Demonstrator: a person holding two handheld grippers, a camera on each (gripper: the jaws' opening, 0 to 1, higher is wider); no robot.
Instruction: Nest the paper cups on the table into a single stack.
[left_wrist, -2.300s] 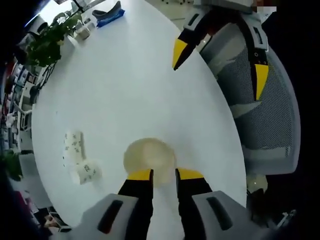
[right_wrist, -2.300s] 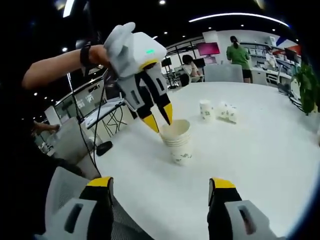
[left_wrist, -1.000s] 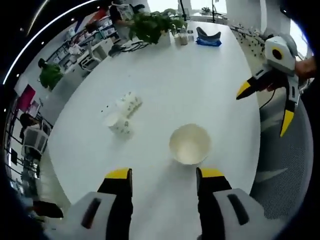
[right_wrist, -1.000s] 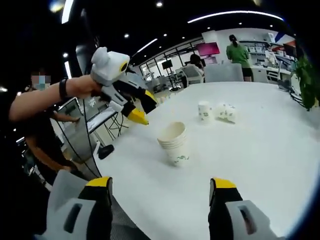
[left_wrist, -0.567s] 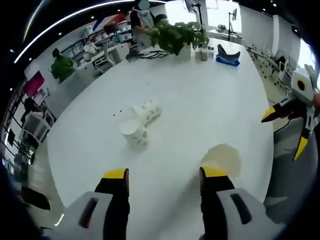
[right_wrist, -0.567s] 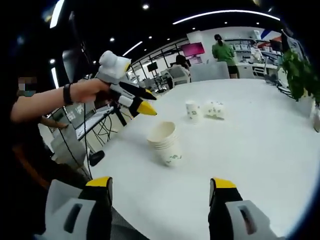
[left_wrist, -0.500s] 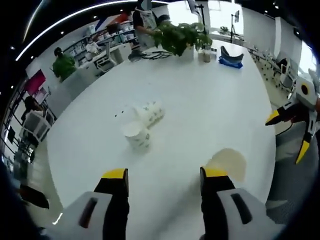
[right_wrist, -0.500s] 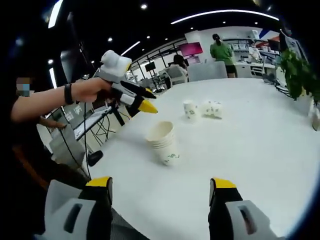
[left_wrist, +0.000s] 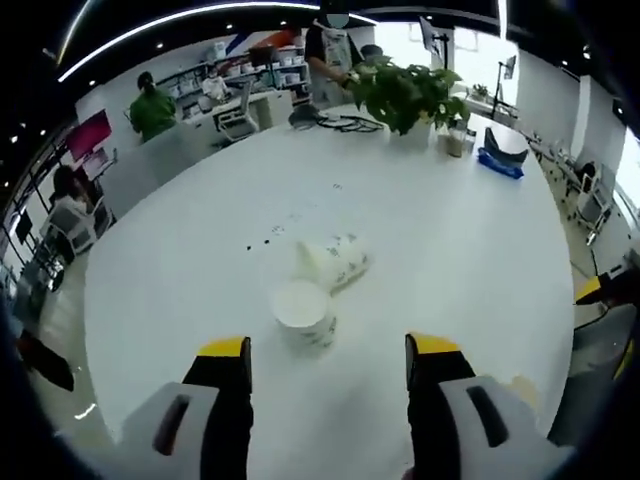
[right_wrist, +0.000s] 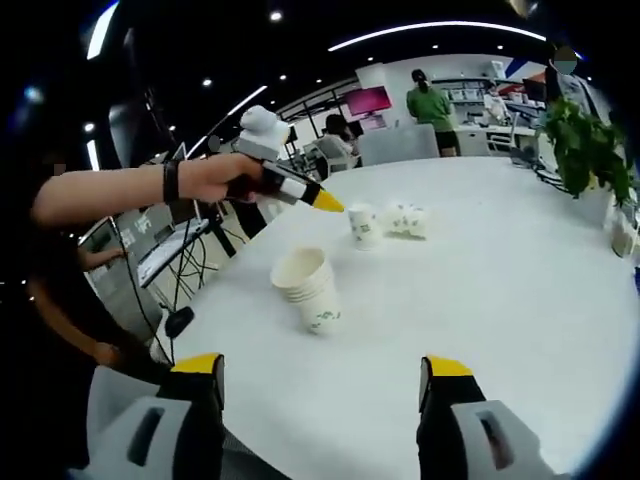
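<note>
Currently, on the large round white desk (left_wrist: 450, 250), a single upright white paper cup with a green print (left_wrist: 304, 312) is seen in the left gripper view just ahead of the left hand-held gripper (left_wrist: 328, 350), whose yellow-tipped jaws are spread wide with nothing held between them. Just beyond that cup, a second printed white paper cup lying on its side (left_wrist: 335, 262) is seen, so near that the two may be touching; this cannot be told. A leafy green potted plant (left_wrist: 405, 92) is placed at the far edge of the desk, with a blue object (left_wrist: 499, 161) near it.

From the right gripper view, a nested stack of white paper cups with a green print (right_wrist: 306, 288) is shown standing upright, though drawn tilted by the lens, near the desk's edge, well apart from the upright cup (right_wrist: 362, 225) and the cup on its side (right_wrist: 403, 219) farther along. The left hand-held gripper (right_wrist: 322, 199) is held out in a person's hand (right_wrist: 225, 177) over the desk edge, its yellow tip pointed toward the upright cup and apart from it. The right hand-held gripper (right_wrist: 320, 375) is kept low in front of the stack, its jaws wide apart and empty. The same potted plant (right_wrist: 585, 150) is seen at the right. People in green tops (right_wrist: 426, 102) are visible in the office background.
</note>
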